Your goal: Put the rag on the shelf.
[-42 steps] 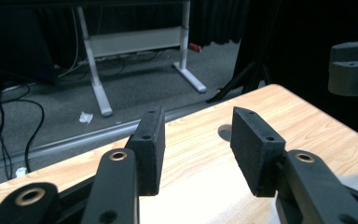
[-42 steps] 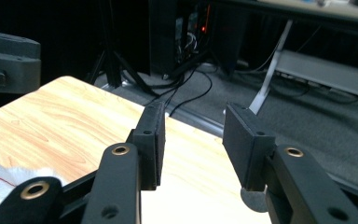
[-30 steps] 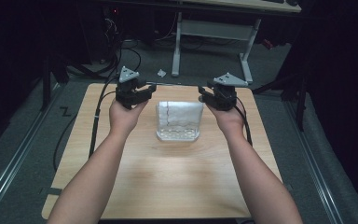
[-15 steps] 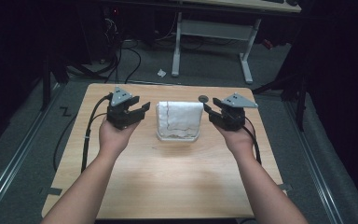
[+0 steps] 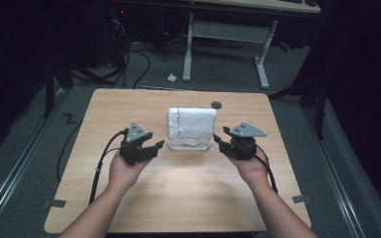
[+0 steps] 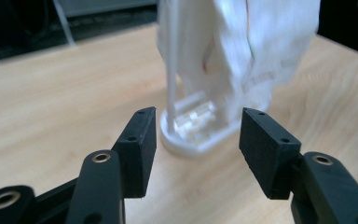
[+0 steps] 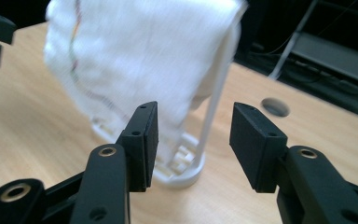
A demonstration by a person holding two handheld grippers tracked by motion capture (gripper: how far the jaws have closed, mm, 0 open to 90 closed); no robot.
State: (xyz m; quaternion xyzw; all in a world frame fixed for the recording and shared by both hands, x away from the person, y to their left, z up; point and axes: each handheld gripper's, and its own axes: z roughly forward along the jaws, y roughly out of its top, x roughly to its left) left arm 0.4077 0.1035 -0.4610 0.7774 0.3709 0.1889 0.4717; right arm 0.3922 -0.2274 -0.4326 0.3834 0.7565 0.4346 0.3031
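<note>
- At the middle of the wooden table (image 5: 129, 208), toward its far half, a white cloth (image 5: 192, 124) hangs draped over a small white rack (image 5: 191, 146); the cloth covers the rack's top and falls down its sides, while the rack's base stands flat on the table.
- On either side of the rack, the left gripper (image 5: 155, 147) and the right gripper (image 5: 220, 140) sit low over the table, each pointing inward at the base; both are near it but apart from it.
- In the left gripper view, the left gripper (image 6: 195, 140) has its jaws spread wide, having just been opening, with nothing between the pads; the rack's base (image 6: 191, 133) and the cloth's hanging edge (image 6: 242, 51) lie just ahead.
- In the right gripper view, the right gripper (image 7: 193, 140) is likewise released, its jaws just having been opening, empty; the rack's upright wire (image 7: 214, 107) and the cloth (image 7: 140, 60) stand beyond the pads.
- Judged from how things lie, the draping looks done: the cloth sits fairly evenly on the rack, with a coloured stitch line (image 5: 179, 124) running down its front.
- What seems left is little; perhaps a straightening of the hang, or simply clearing both hands from the rack.
</note>
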